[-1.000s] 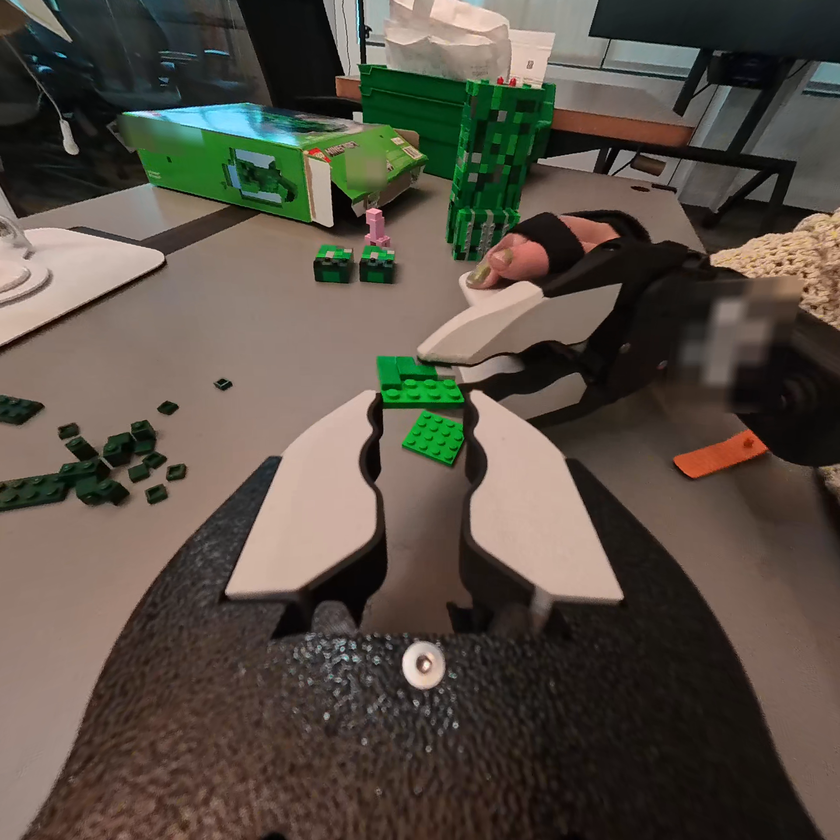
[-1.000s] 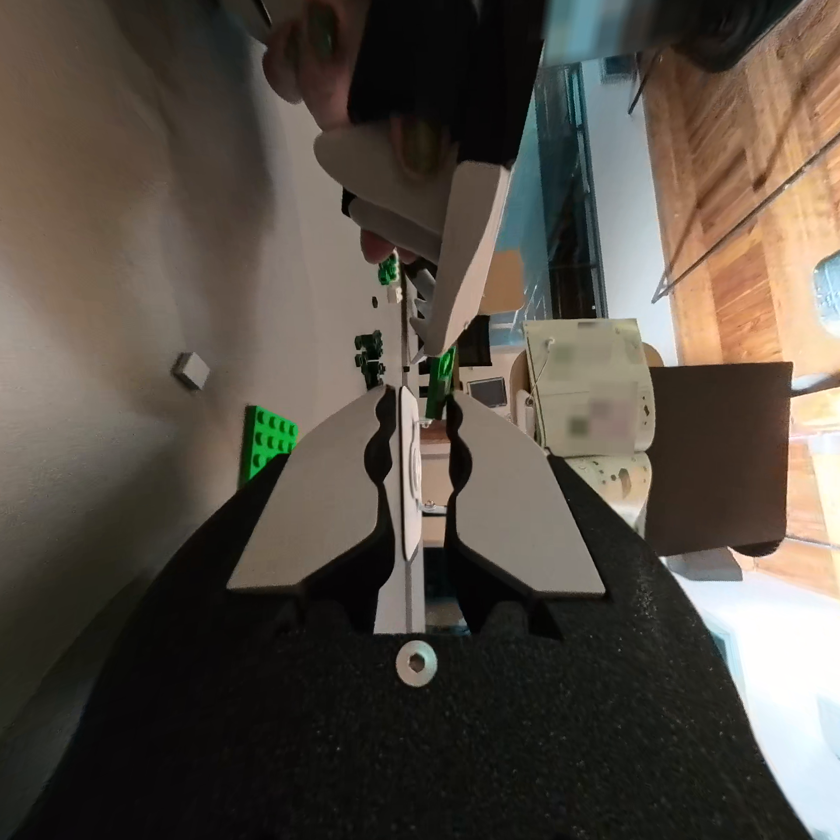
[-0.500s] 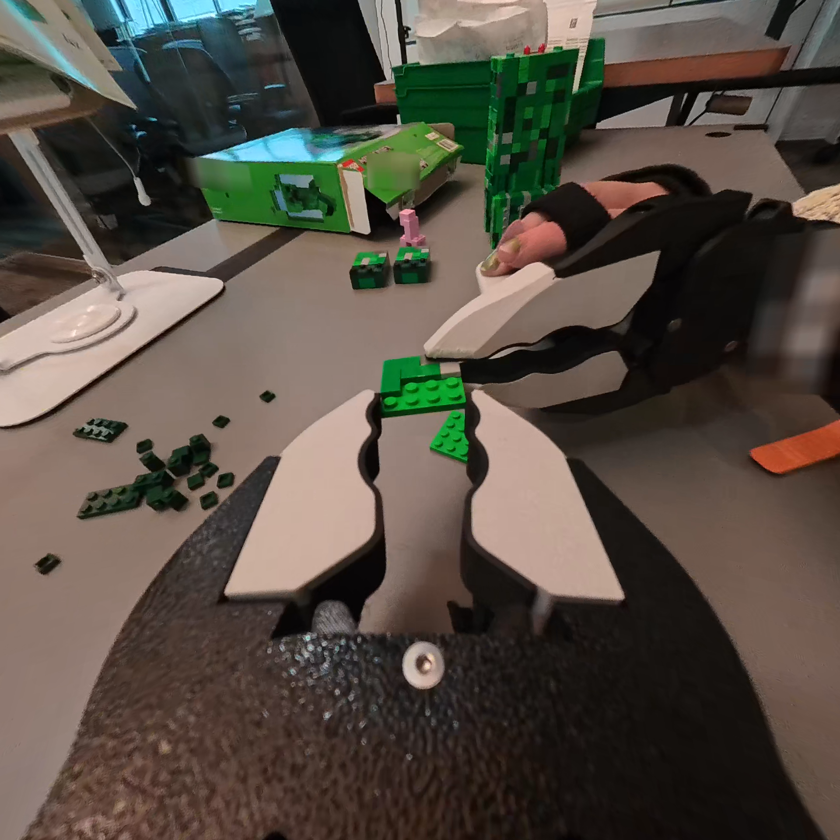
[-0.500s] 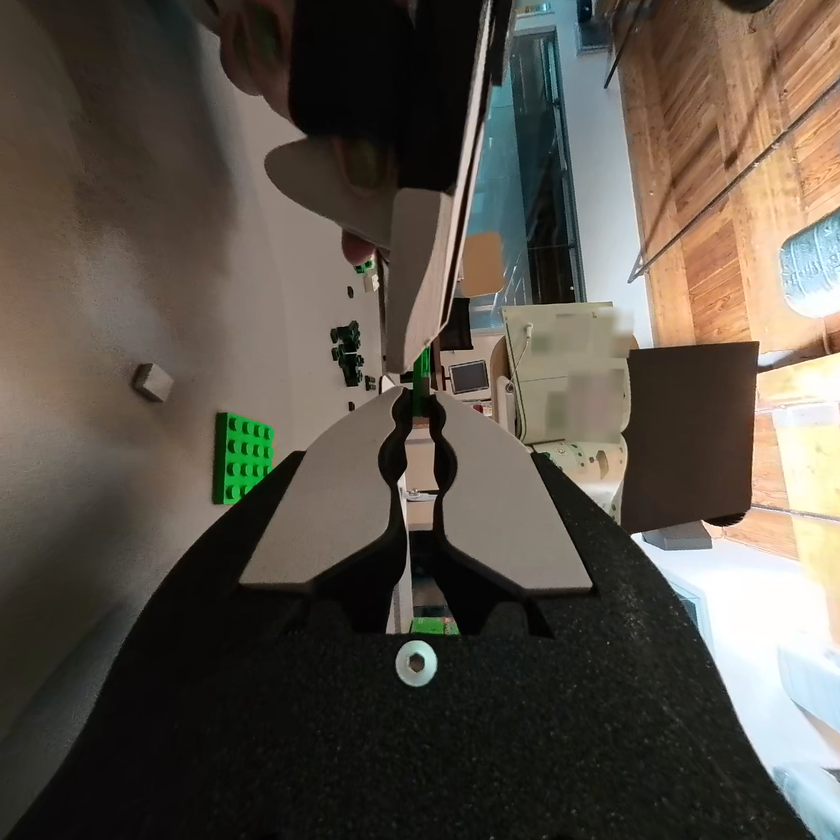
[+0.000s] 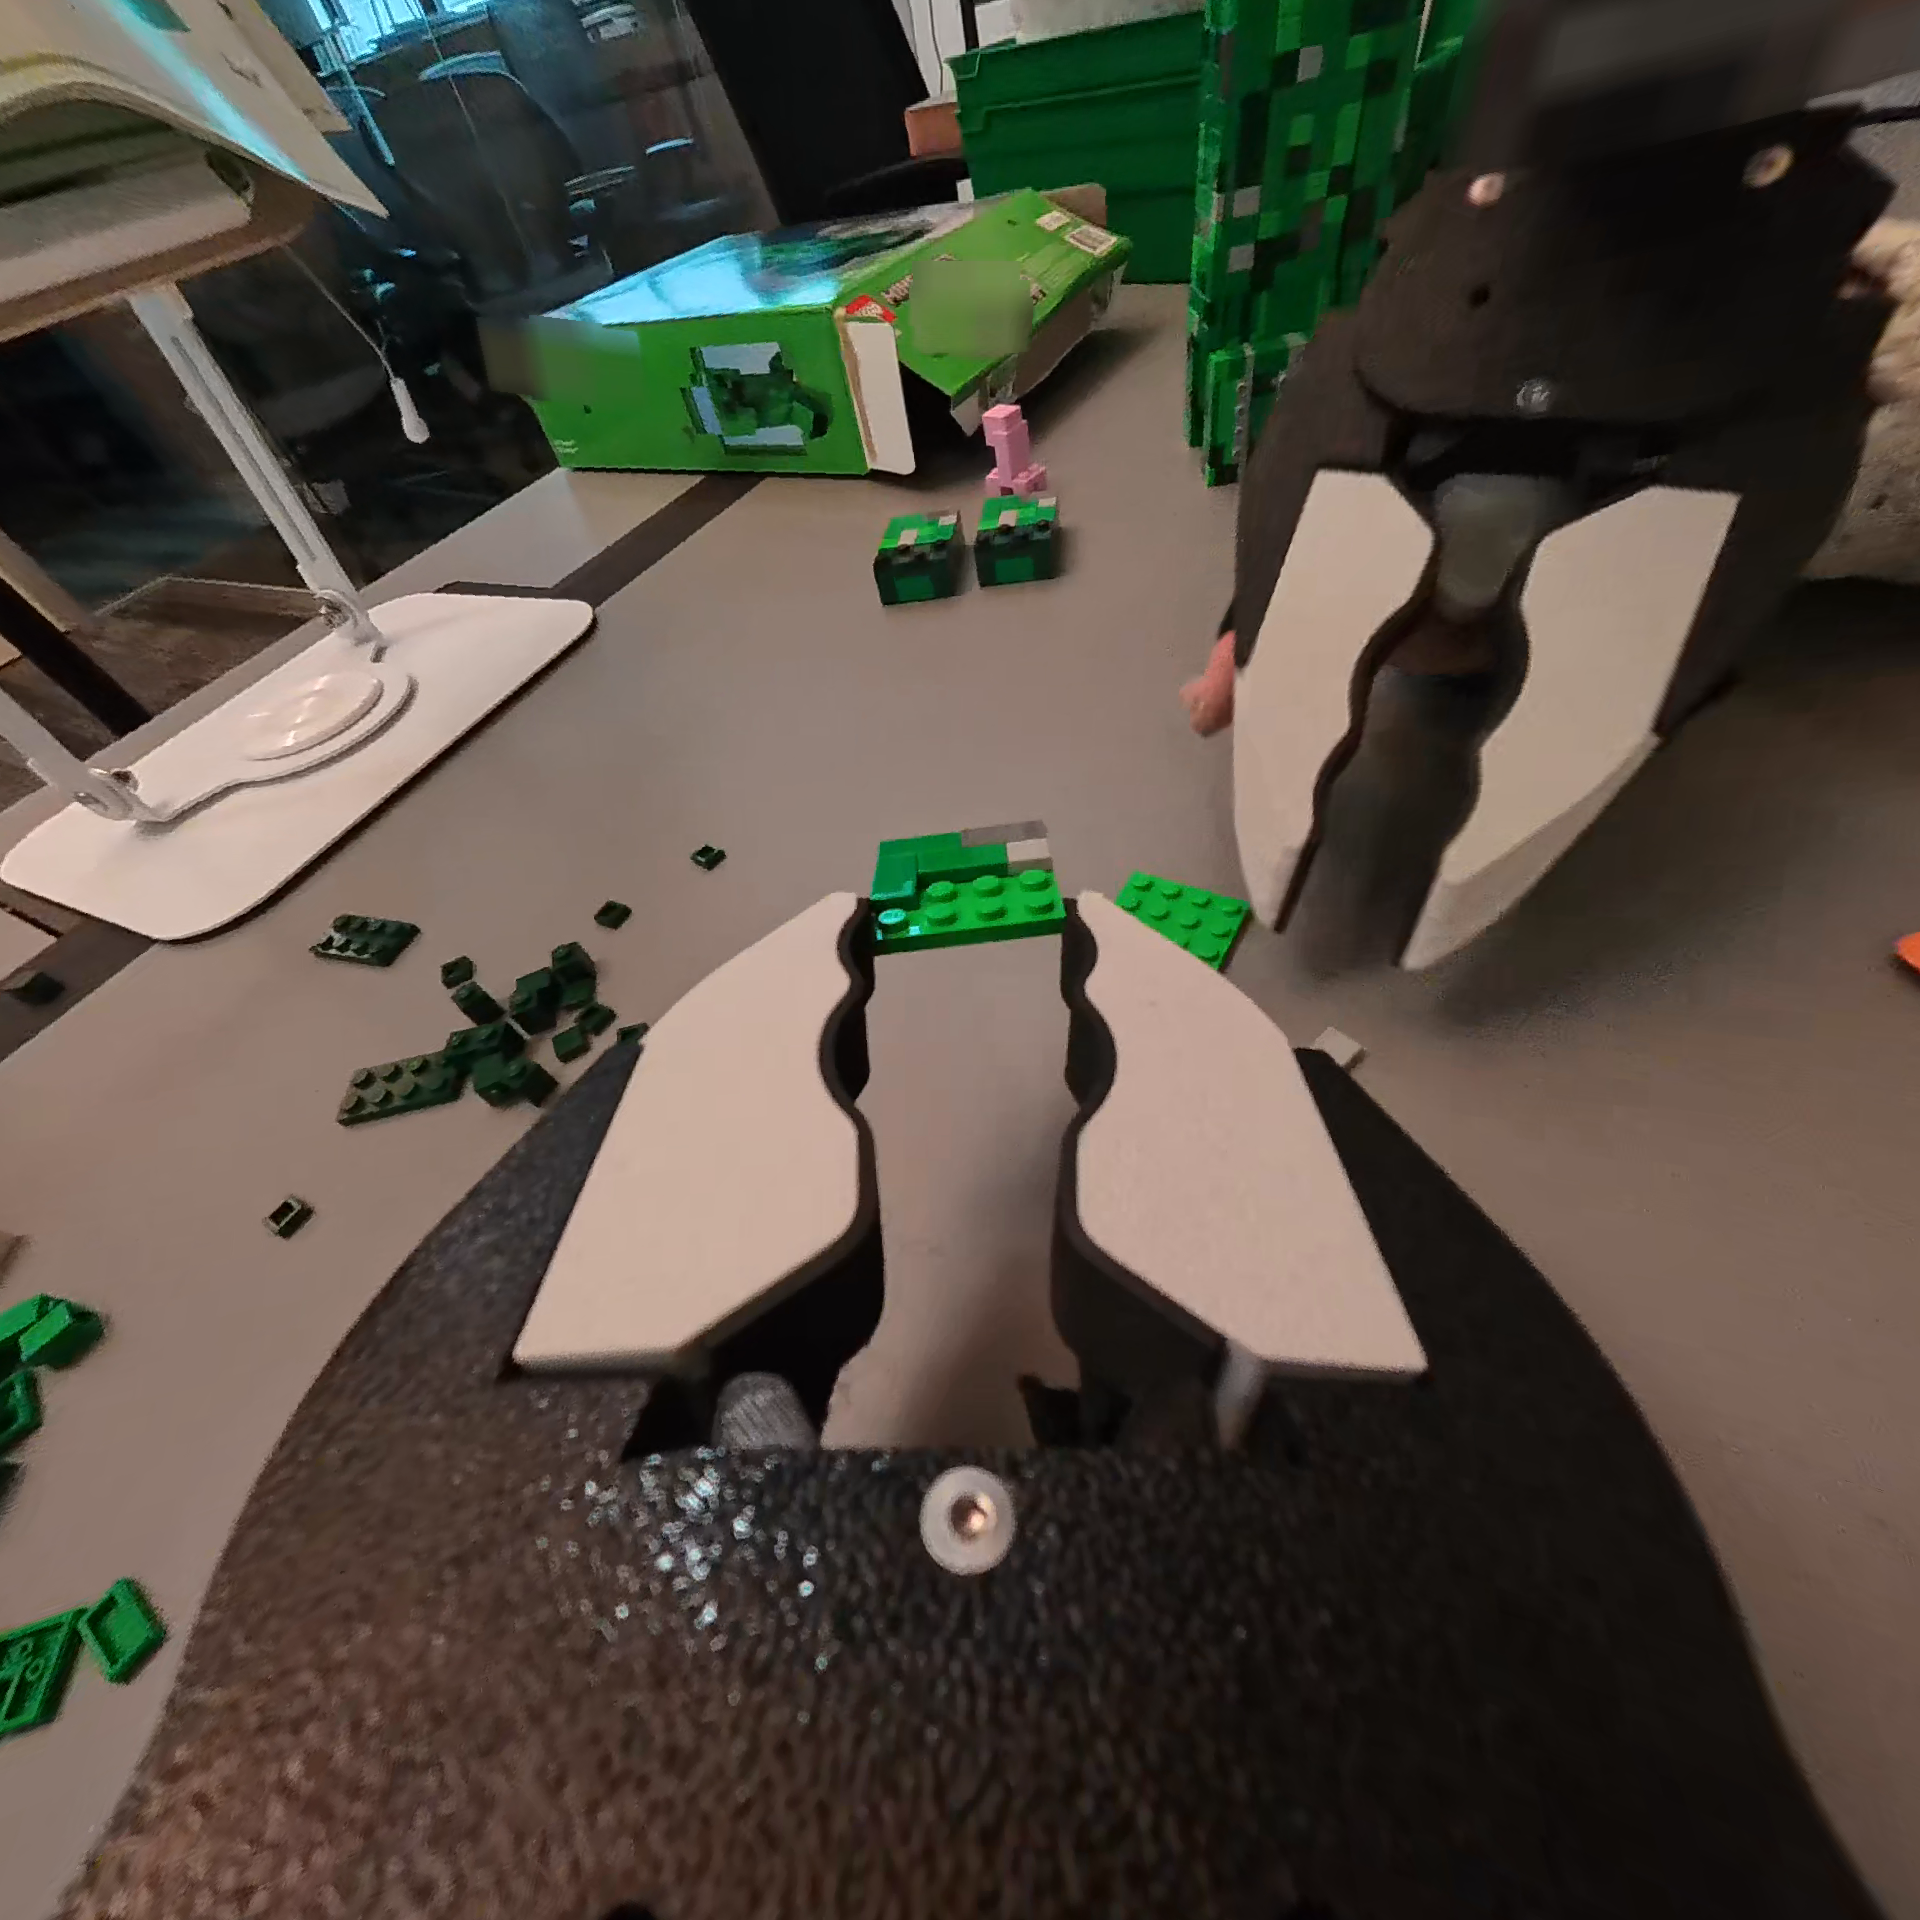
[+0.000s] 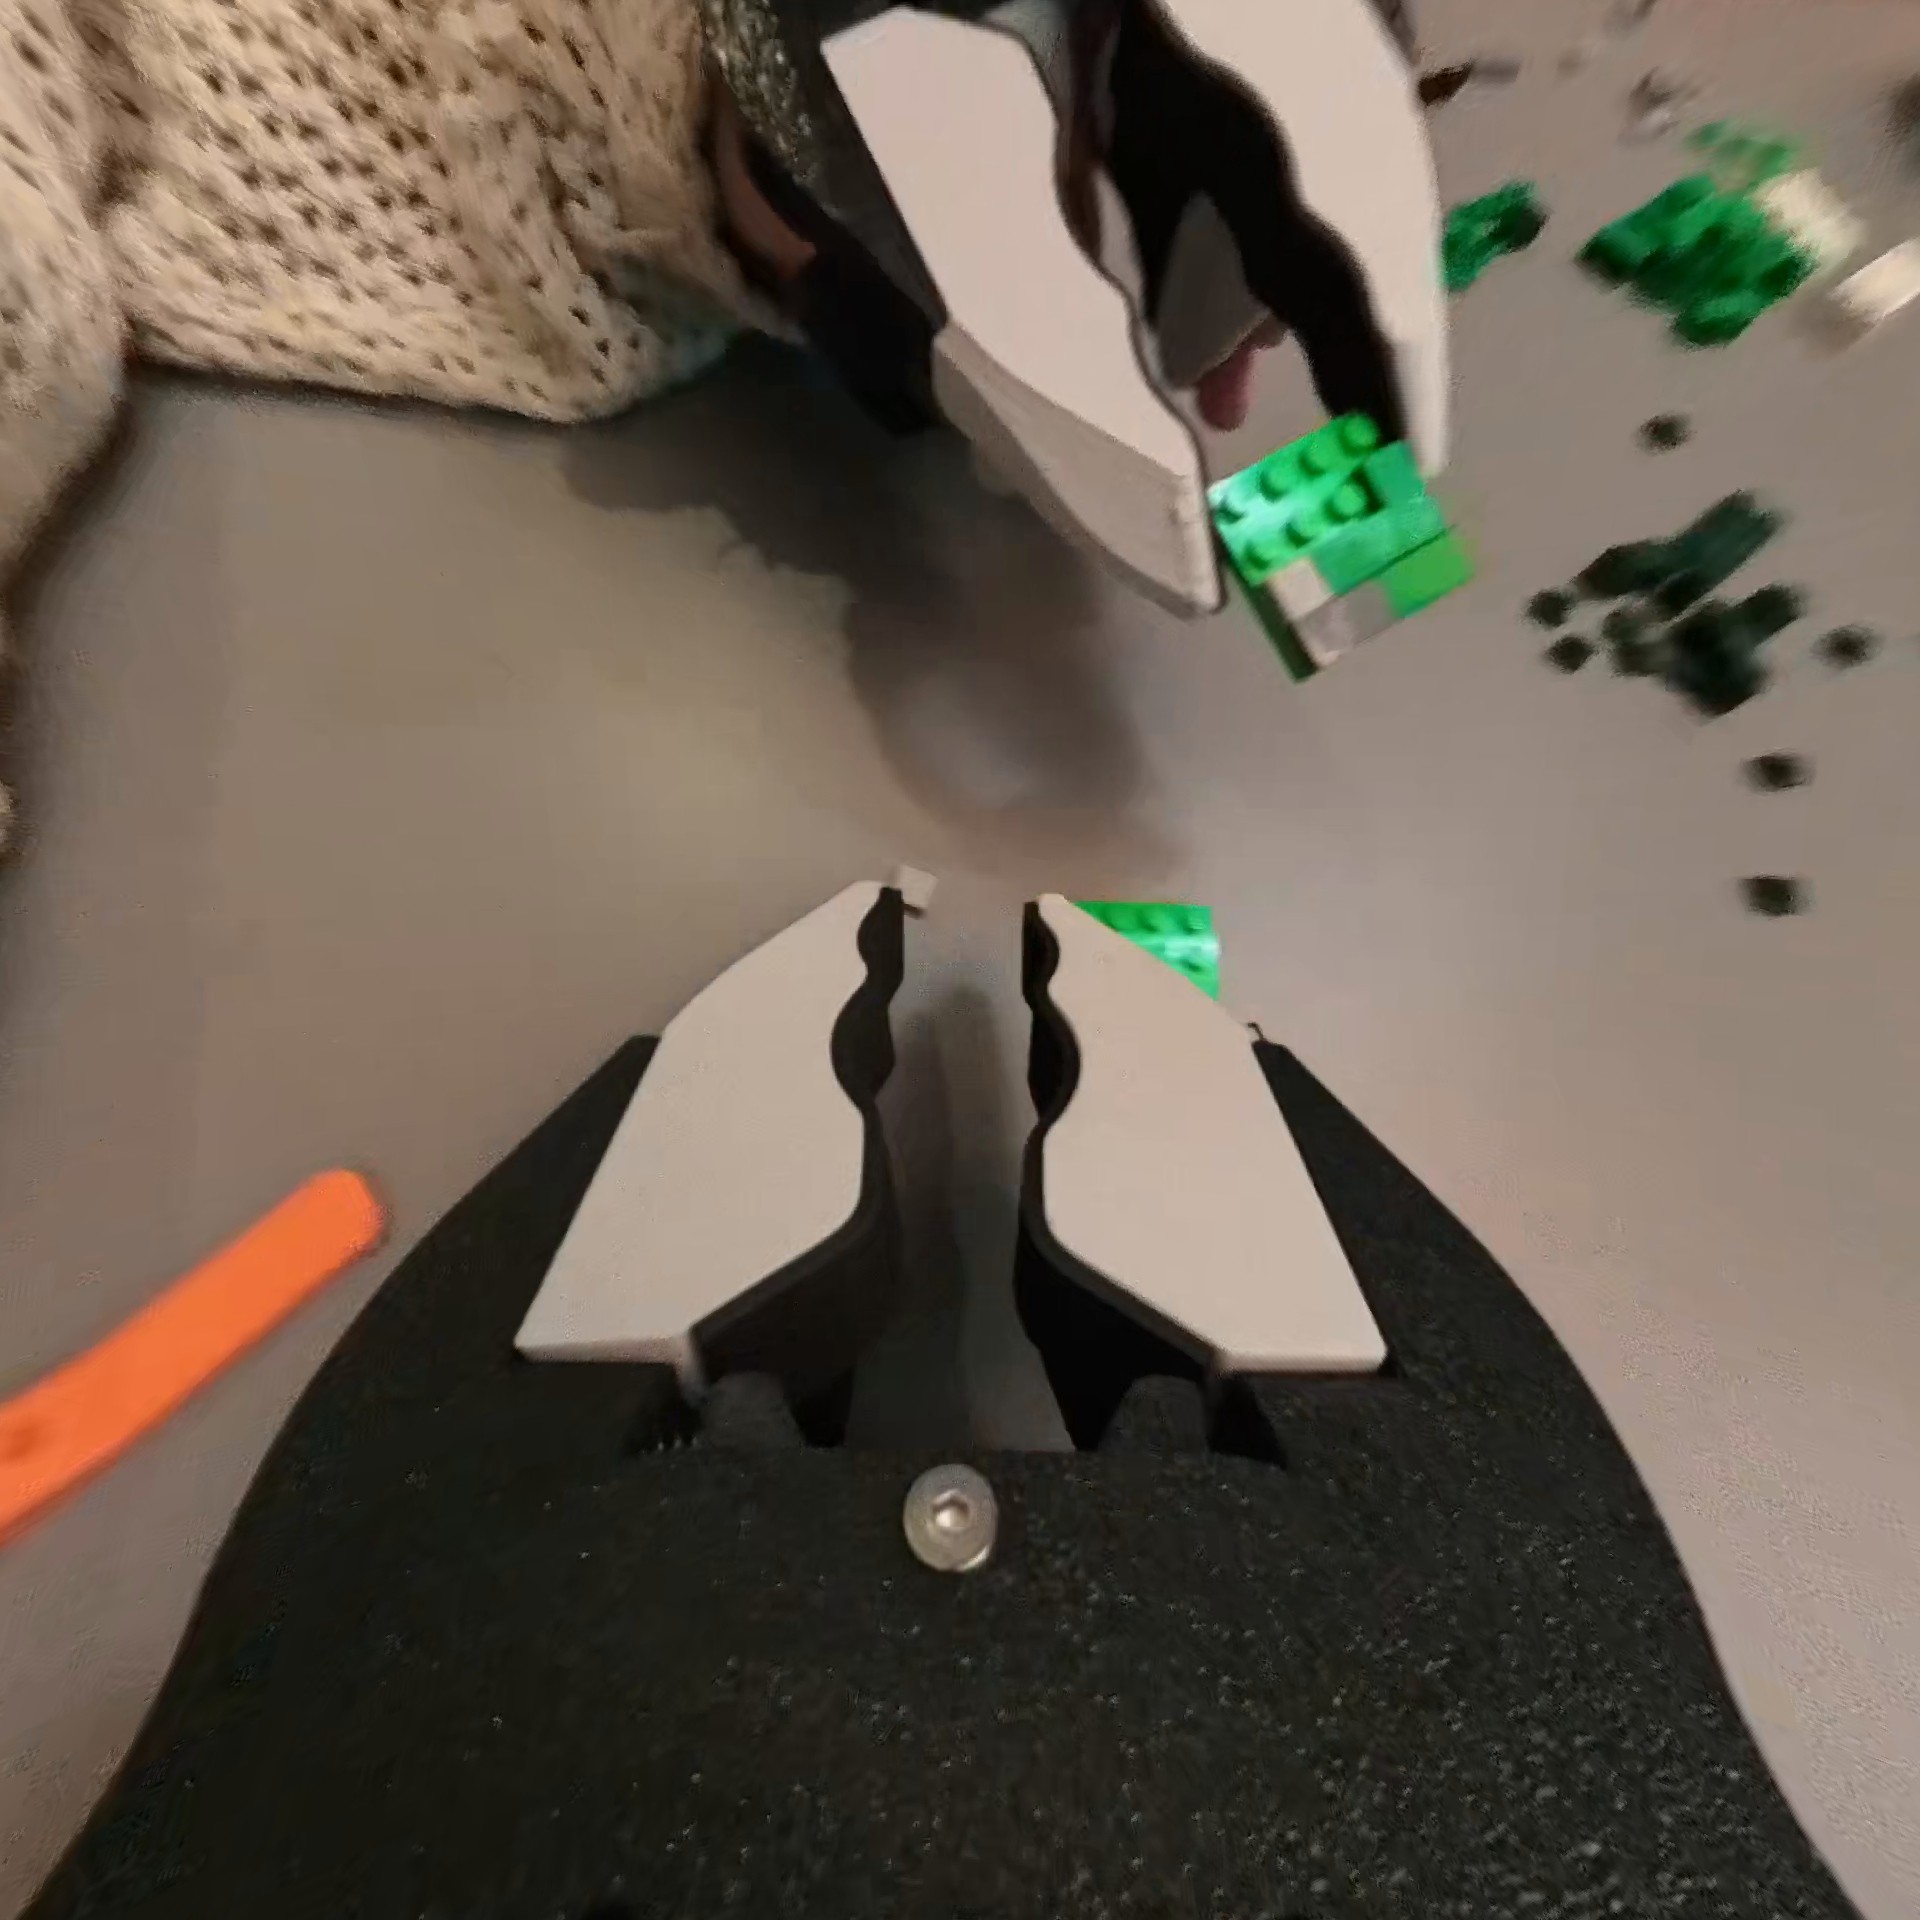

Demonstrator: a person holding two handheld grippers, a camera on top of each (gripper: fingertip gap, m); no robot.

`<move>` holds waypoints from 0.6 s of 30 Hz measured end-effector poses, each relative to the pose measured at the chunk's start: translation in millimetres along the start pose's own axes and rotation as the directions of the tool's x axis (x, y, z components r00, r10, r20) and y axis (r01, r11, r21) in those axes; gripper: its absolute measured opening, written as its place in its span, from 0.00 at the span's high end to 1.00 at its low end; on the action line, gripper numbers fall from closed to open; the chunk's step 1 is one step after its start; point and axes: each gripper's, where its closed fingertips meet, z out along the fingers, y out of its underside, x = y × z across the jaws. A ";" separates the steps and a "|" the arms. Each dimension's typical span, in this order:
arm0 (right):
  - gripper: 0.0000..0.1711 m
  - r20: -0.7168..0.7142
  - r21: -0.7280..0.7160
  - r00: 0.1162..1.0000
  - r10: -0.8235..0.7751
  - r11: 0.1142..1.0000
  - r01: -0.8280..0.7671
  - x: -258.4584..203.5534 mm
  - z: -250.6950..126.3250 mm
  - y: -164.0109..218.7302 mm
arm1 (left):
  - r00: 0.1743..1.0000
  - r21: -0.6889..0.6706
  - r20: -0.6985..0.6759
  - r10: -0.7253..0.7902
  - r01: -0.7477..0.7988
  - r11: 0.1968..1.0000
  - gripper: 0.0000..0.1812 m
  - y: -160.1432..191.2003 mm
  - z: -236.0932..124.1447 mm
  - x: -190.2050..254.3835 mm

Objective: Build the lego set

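My left gripper [image 5: 966,920] is shut on a small green lego assembly [image 5: 966,883] with grey tiles on its far edge, gripping it by its sides at the fingertips. In the right wrist view the left gripper [image 6: 1320,499] holds that assembly [image 6: 1351,561] just above the table. My right gripper [image 6: 971,909] is open and empty, pointing down at the table; it shows to the right in the left wrist view [image 5: 1345,935]. A green square plate [image 5: 1184,914] lies flat beside it [image 6: 1164,935]. A small grey tile [image 6: 916,885] lies by its left fingertip.
A tall green lego tower [image 5: 1299,208], an opened green box [image 5: 779,353], two small green cubes [image 5: 966,551] and a pink figure [image 5: 1008,447] stand at the back. Dark green pieces [image 5: 488,1029] lie left. A white stand base [image 5: 291,727] is far left. An orange tool [image 6: 156,1330] lies right.
My right gripper has let go of the assembly, pulled back to the right, turned to point down and opened. My left gripper keeps its hold on the assembly.
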 end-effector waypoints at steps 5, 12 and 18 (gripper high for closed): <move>0.93 0.019 -0.096 0.998 0.067 0.993 -0.065 -11.4 14.1 3.3 | 0.999 -0.019 -0.013 0.040 -0.040 0.999 0.81 2.4 2.2 5.5; 0.93 -0.047 -0.157 0.997 0.056 0.986 -0.063 -7.5 20.7 8.3 | 0.999 -0.024 -0.027 0.047 -0.048 0.999 0.81 3.1 3.2 8.7; 0.95 -0.030 -0.164 0.999 0.027 0.986 -0.031 -9.7 20.9 9.7 | 0.998 -0.031 -0.047 0.050 -0.051 0.998 0.81 3.8 3.7 12.1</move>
